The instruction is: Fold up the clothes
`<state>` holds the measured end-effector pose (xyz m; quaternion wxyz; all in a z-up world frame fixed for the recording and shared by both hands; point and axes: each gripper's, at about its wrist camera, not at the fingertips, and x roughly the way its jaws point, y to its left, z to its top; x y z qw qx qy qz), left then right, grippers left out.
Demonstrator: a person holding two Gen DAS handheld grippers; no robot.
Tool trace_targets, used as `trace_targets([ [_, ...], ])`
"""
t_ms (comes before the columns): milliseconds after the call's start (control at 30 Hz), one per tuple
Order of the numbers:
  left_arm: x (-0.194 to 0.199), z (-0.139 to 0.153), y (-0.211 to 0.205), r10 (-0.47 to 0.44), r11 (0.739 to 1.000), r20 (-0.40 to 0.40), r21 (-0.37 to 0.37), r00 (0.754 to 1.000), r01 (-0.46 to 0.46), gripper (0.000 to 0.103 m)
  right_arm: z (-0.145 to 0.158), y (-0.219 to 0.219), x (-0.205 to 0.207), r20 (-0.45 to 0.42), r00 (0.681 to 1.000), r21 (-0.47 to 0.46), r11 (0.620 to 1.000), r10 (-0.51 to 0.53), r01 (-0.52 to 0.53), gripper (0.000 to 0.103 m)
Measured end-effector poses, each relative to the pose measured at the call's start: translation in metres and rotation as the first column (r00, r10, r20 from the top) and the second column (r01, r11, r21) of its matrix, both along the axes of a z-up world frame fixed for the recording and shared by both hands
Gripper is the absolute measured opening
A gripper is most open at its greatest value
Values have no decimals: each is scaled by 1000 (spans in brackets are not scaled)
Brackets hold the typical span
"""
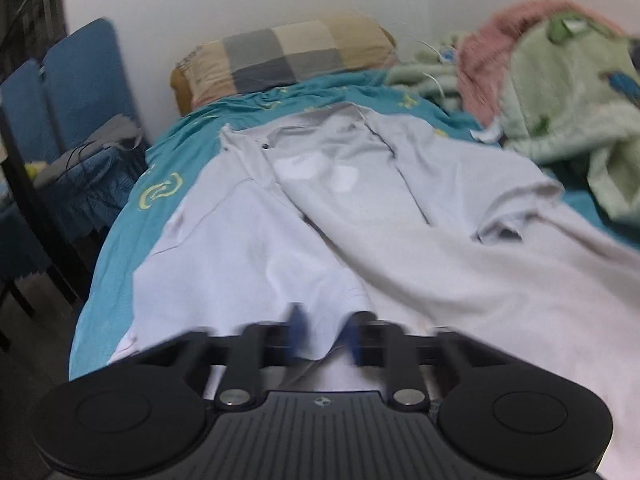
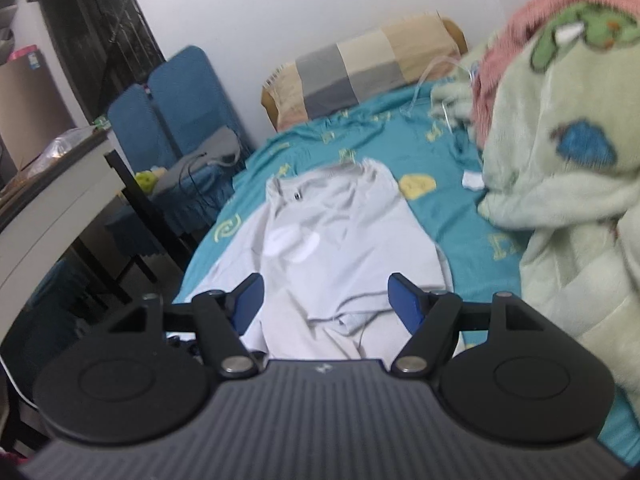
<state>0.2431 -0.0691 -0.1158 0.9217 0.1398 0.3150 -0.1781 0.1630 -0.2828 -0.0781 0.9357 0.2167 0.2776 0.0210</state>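
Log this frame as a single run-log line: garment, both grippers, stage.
garment: pale grey shirt spread on teal bedsheet | left gripper: shut on shirt hem | right gripper: open, above shirt | stage: fold starting

Motion-blurred fingertips point(image 1: 298, 326) of the left hand-held gripper point(image 1: 324, 332), half buried in pale shirt point(image 1: 360, 208) hem.

Right gripper point(image 2: 326, 300) fingers apart above pale shirt point(image 2: 340, 240) on bed point(image 2: 460, 248).

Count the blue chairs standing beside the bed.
2, standing side by side left of the bed, near the pillow end: the taller chair nearer the wall, the lower chair nearer the desk. Others could be hidden out of frame.
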Motion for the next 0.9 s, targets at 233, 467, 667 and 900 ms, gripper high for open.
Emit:
trace_targets([
  [233,44,82,94,244,913,74,-353,967,-204,6,2,-8,-2,-8,999,39,999,-31,31,71],
  [467,144,137,216,581,739,24,-434,813,-515,4,-1,-8,9,-34,998,7,998,-61,61,71],
  [667,204,107,281,707,609,-118,-399,697,-686,2,-8,-3,26,-48,997,-38,997,-63,61,71],
  [900,210,49,285,666,643,-192,-344,721,-685,7,-21,0,43,-80,995,-35,998,-61,58,71],
])
